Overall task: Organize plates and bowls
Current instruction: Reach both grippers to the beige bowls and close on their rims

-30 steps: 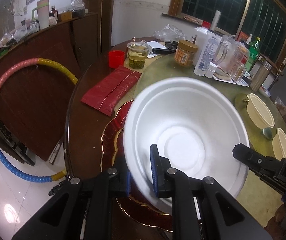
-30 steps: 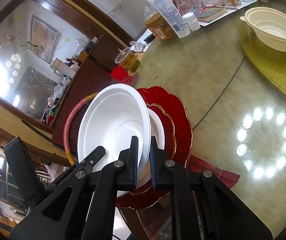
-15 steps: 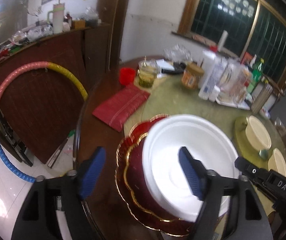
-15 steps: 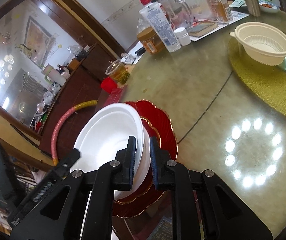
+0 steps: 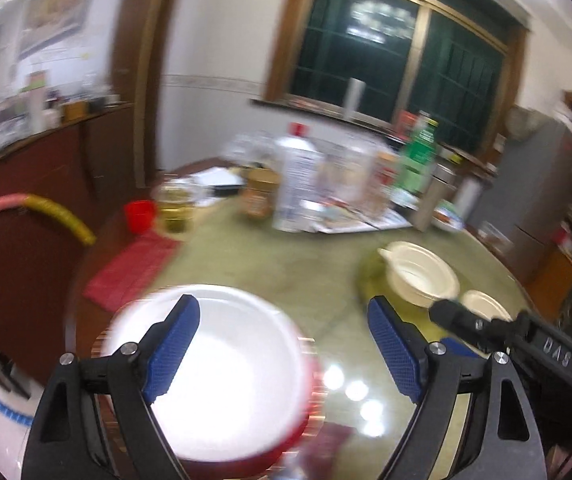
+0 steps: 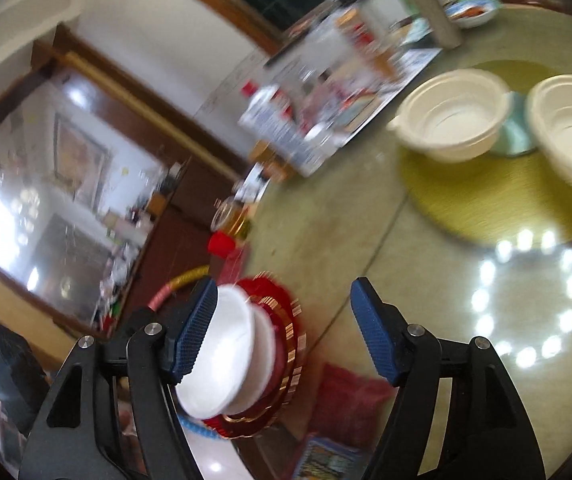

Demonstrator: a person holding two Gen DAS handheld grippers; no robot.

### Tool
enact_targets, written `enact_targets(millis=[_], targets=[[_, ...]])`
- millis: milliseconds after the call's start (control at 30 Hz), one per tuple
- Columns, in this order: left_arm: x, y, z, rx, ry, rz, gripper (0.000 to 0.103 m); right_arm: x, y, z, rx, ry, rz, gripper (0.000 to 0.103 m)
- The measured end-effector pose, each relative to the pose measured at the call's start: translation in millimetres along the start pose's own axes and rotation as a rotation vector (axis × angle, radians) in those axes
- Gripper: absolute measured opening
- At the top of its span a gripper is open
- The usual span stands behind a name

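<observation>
A white bowl [image 5: 222,364] sits stacked on red gold-rimmed plates [image 5: 306,408] at the table's near edge; the stack also shows in the right wrist view [image 6: 226,364], with the plates [image 6: 282,344] under it. My left gripper [image 5: 282,344] is open and empty, above the bowl. My right gripper [image 6: 284,324] is open and empty, just right of the stack. Two cream bowls [image 6: 452,116] [image 6: 570,128] stand on a round yellow mat [image 6: 494,200]; they show in the left wrist view too [image 5: 422,276].
Bottles, a jar and papers [image 5: 302,184] crowd the far side of the round table [image 5: 286,264]. A red cup [image 5: 139,216], a glass of tea [image 5: 176,208] and a red cloth [image 5: 134,268] lie at the left. A hula hoop [image 5: 46,208] leans beside the table.
Both grippers have let go of the white bowl, which now rests on the red plates. The right jaws opened in the last half second. Both grippers pulled back and swung right.
</observation>
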State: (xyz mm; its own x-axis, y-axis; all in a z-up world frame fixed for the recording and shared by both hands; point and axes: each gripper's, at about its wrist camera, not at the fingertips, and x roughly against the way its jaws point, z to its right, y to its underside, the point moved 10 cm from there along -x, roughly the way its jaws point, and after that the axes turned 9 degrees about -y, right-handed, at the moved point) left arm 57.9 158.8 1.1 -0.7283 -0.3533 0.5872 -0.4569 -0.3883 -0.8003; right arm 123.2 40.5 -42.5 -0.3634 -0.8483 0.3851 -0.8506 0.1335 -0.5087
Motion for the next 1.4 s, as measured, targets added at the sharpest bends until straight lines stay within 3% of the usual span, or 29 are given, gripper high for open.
enact_targets(millis=[233,333,600,900,1400], targets=[[-27.7,33.0,100.7,-0.098,0.166,-0.145,0.086,83.9,-36.3,66.5,-0.123,0.083,0.147,0.070],[-37.2,45.6,132.2,-0.128,0.201,-0.194,0.086,115.0,-44.9,95.7,-0.183,0.120,0.195,0.070],[-54.8,62.6,197.4,-0.193,0.235,-0.232,0.086,171.8,-62.1,158.1,-0.293,0.184,0.288,0.070],[-81.5,66.4,247.5,-0.185,0.239,-0.252,0.086,181.1,-85.9,207.1,-0.378,0.219,0.314,0.070],[-118.7,87.0,270.7,-0.240,0.169,-0.263,0.086,157.3,-95.3,250.3,-0.377,0.331,0.267,0.070]])
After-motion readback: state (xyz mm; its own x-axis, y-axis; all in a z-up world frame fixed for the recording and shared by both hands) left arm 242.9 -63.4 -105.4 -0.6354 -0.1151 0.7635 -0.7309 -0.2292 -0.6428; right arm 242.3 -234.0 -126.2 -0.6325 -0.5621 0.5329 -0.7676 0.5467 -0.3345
